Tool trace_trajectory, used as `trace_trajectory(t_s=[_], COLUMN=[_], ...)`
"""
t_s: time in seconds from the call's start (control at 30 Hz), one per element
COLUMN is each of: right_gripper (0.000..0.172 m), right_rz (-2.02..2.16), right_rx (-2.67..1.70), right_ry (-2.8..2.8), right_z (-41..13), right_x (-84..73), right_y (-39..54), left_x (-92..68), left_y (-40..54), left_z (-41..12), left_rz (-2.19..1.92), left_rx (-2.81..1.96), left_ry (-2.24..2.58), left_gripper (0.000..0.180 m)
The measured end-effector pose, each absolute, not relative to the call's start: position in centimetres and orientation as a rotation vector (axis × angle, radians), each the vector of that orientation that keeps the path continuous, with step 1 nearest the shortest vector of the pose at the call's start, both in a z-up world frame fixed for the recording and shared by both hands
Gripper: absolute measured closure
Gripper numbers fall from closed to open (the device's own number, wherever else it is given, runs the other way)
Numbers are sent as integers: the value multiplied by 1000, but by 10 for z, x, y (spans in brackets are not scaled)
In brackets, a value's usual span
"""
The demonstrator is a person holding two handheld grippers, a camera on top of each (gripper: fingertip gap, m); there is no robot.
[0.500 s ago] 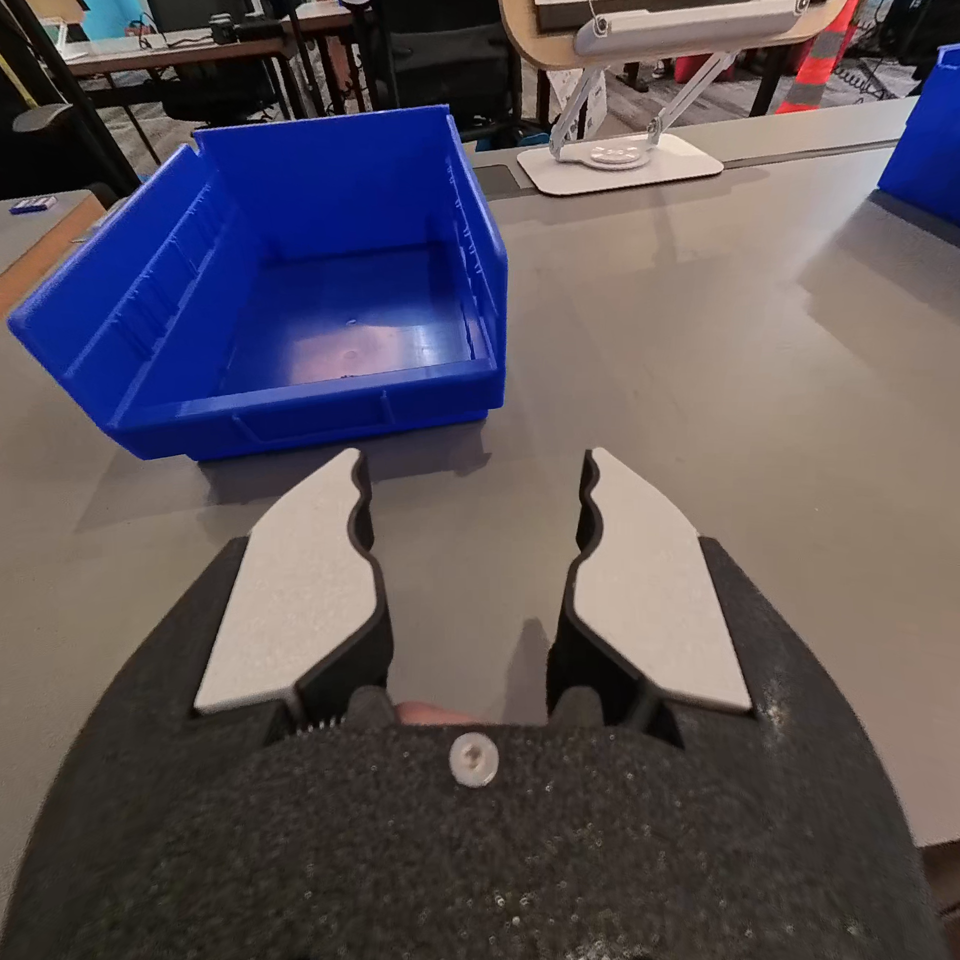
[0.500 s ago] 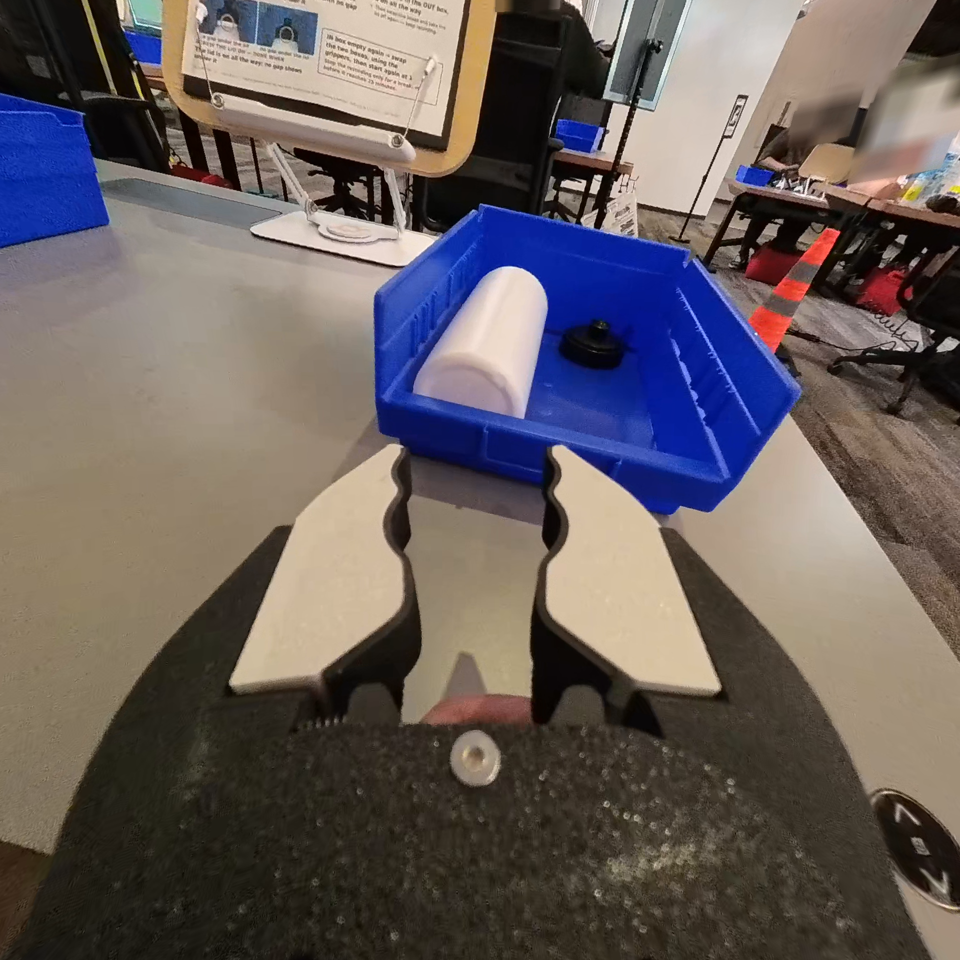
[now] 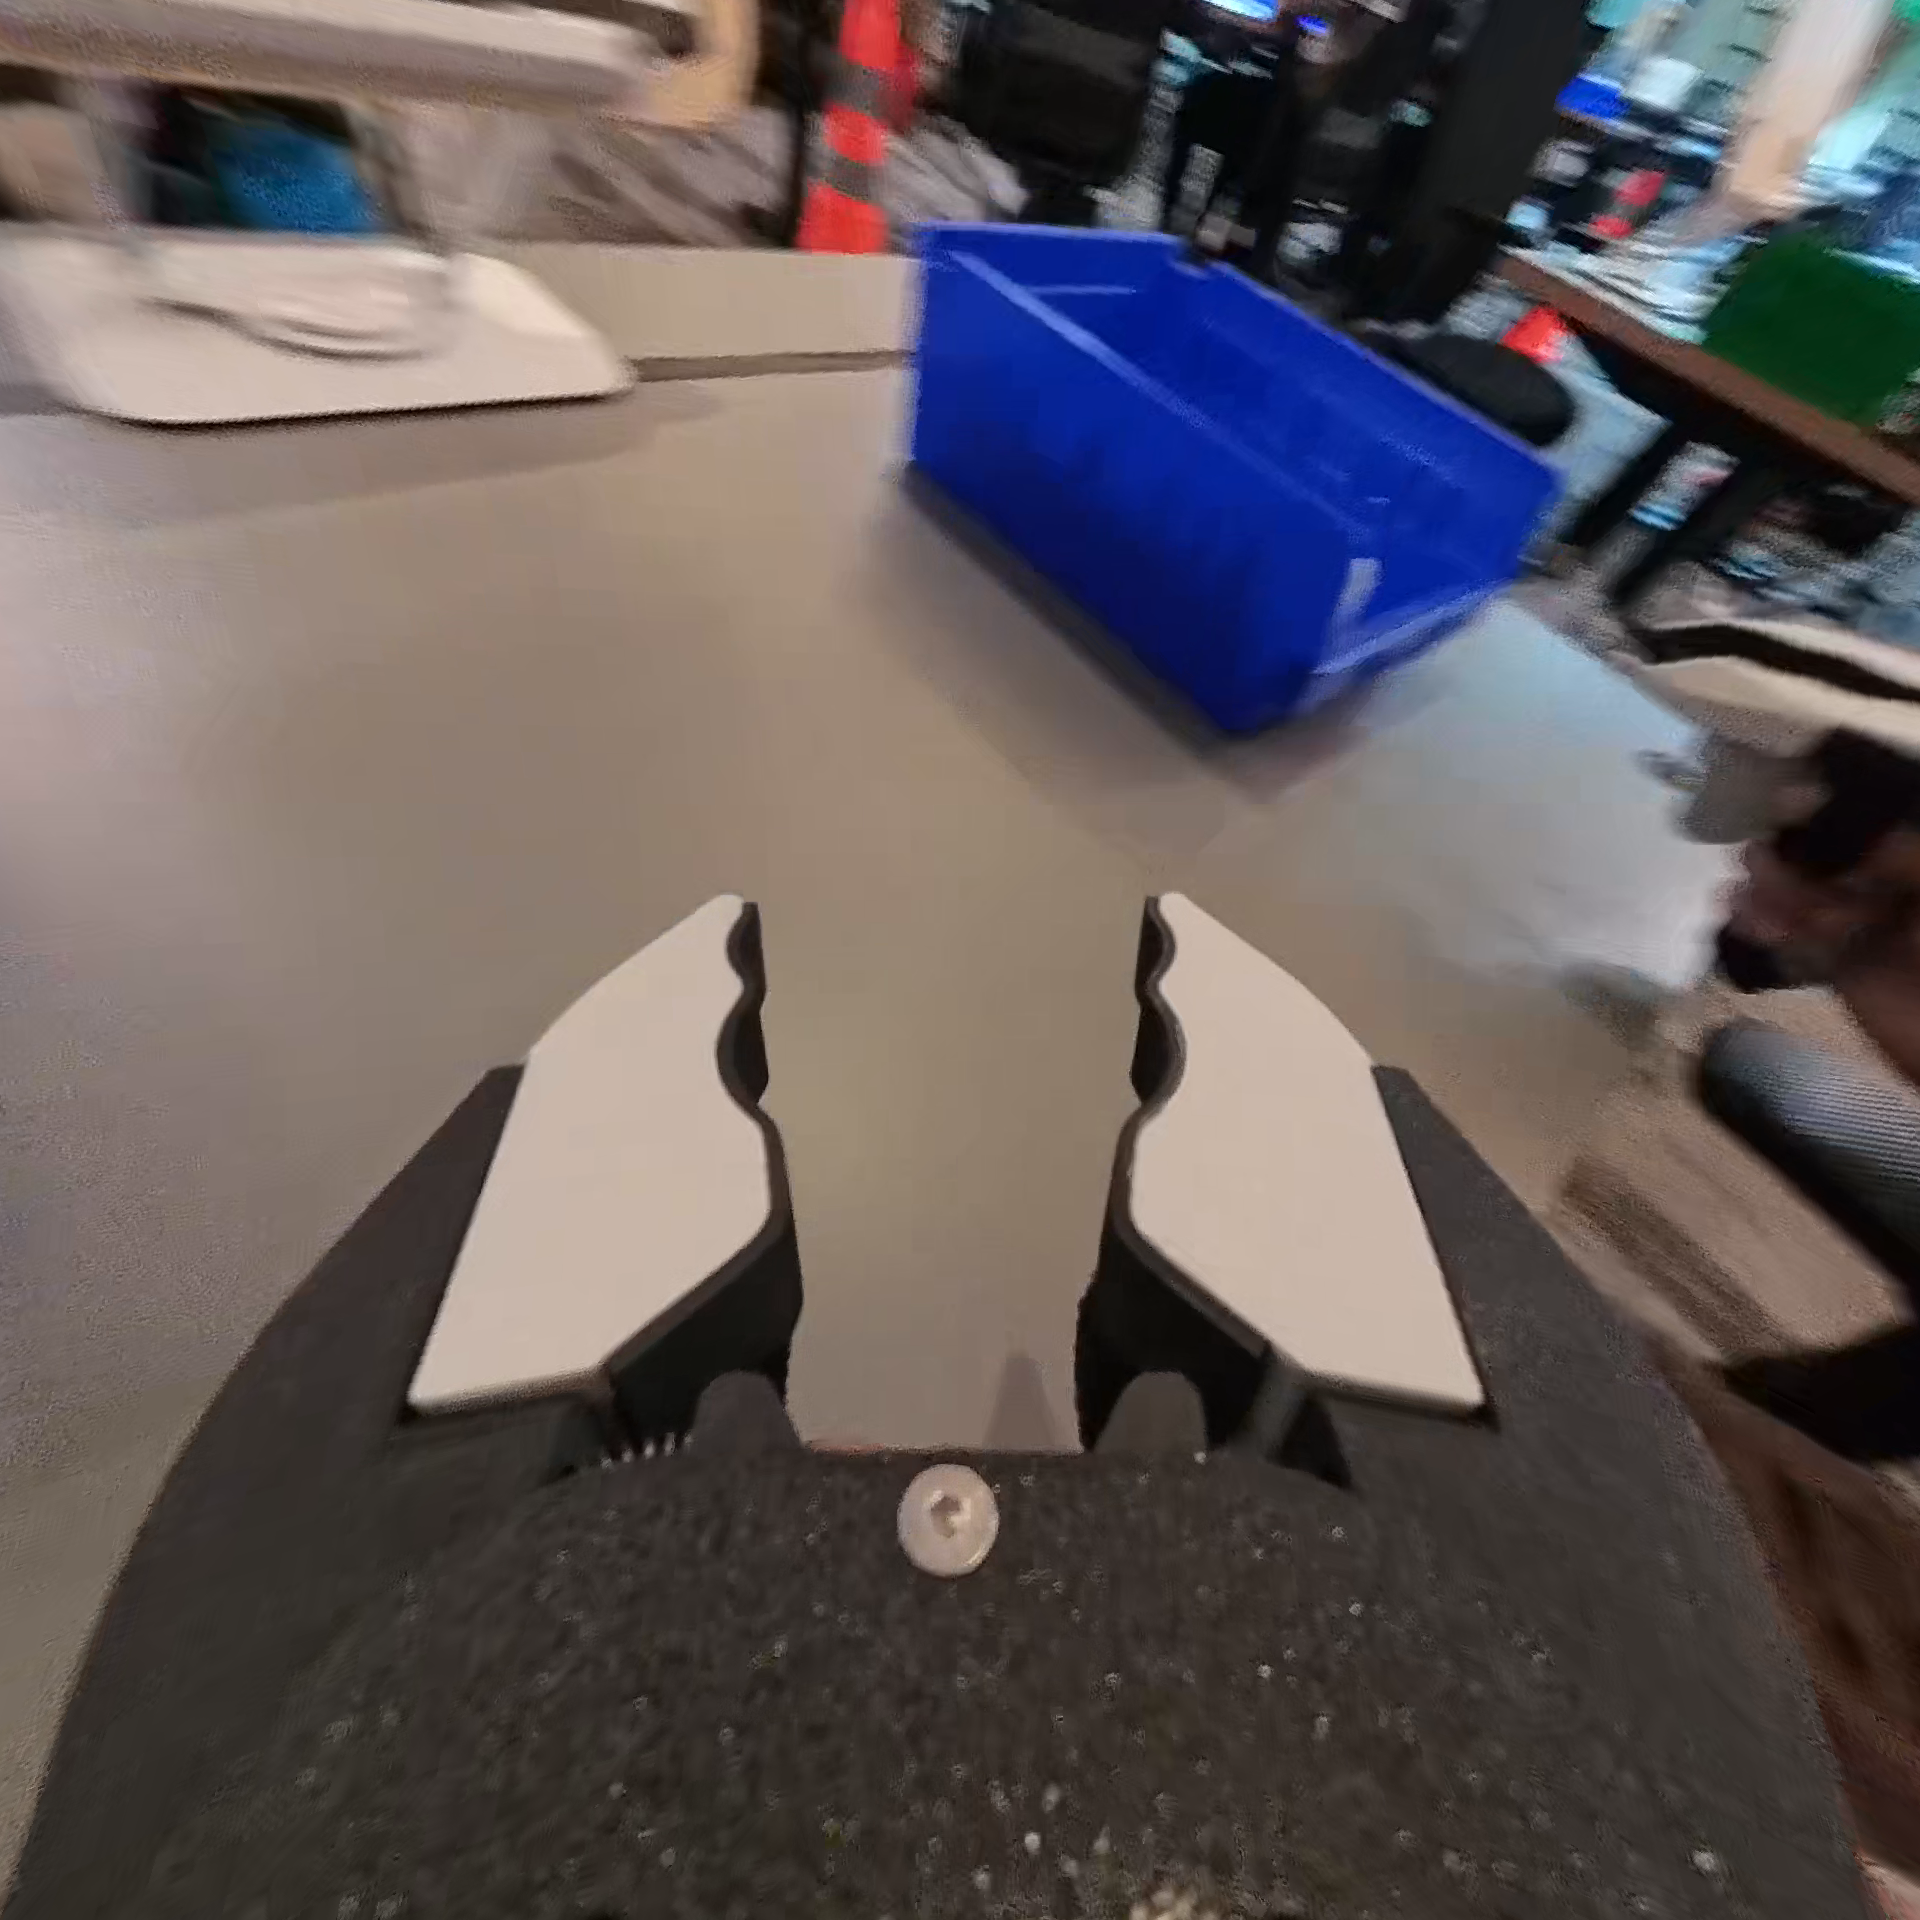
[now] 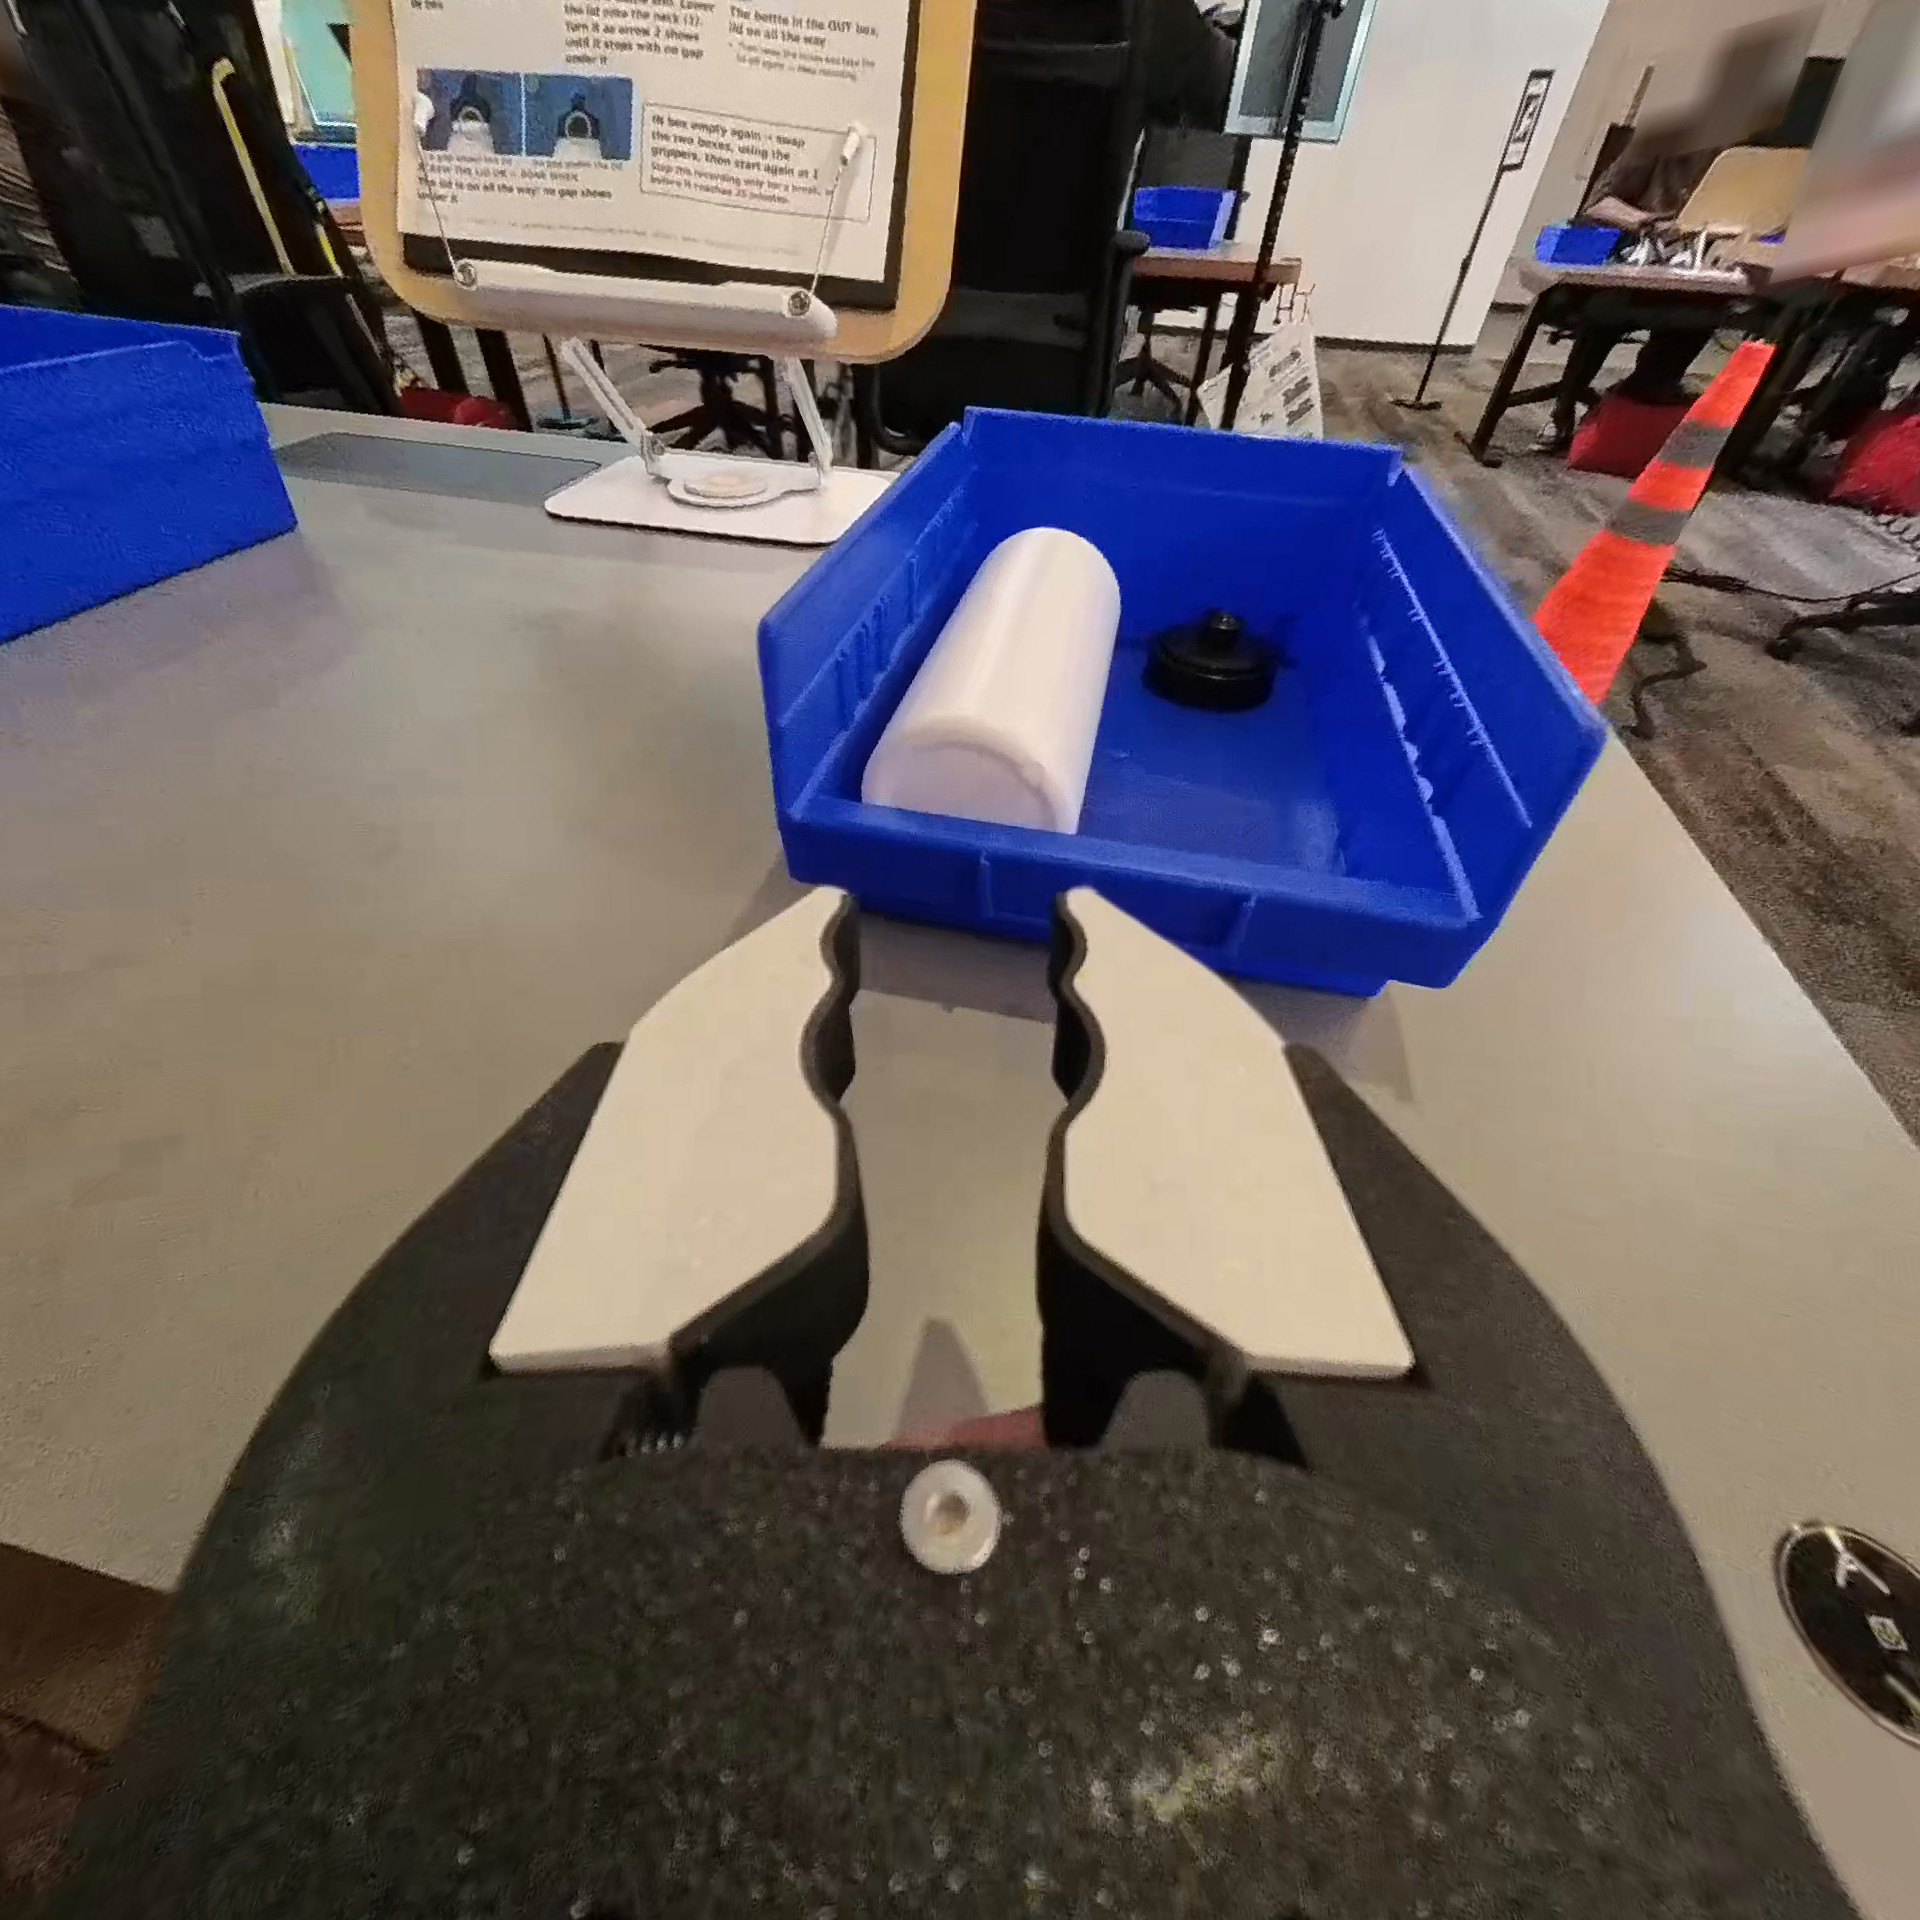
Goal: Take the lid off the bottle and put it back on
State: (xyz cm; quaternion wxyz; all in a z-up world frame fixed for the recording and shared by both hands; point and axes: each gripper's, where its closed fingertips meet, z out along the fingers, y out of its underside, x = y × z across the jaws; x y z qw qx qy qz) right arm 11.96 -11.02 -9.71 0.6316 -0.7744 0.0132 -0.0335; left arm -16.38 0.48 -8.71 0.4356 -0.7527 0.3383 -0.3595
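Observation:
A white bottle (image 4: 997, 686) lies on its side in a blue bin (image 4: 1143, 883), along the bin's left wall. A black lid (image 4: 1210, 660) sits loose on the bin floor to the right of the bottle. My right gripper (image 4: 954, 925) is open and empty, just in front of the bin's front wall. My left gripper (image 3: 945, 925) is open and empty above bare table; its view is blurred. The same blue bin (image 3: 1226, 488) shows ahead and to the right of it, its contents hidden by its wall.
A stand holding an instruction sheet (image 4: 665, 208) is at the table's back, its white base (image 3: 312, 332) also in the left wrist view. A second blue bin (image 4: 125, 468) stands at the far left. An orange cone (image 4: 1642, 540) is on the floor beyond the table's right edge.
My left gripper has swung right, away from the empty bin, and now faces the other bin. My right gripper's jaws have narrowed and it has moved slightly closer to the bin.

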Motion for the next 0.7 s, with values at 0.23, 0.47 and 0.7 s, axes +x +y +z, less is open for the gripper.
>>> trace_trajectory(t_s=[0.23, 0.47, 0.7], right_gripper=[137, 138, 107], right_rz=[-30, -72, -236], right_rx=[-1754, -1756, -1900], right_ry=[78, 108, 274], right_z=[-97, -102, -130], right_x=[125, 137, 159], right_y=[-111, -116, -110], left_x=[22, 92, 31], left_y=[-8, 26, 30], left_z=[-86, -117, -117], left_rz=[-853, -637, -511], left_rx=[-1772, -1863, -1955], left_ry=[1057, 949, 663], left_gripper=[106, 146, 176])
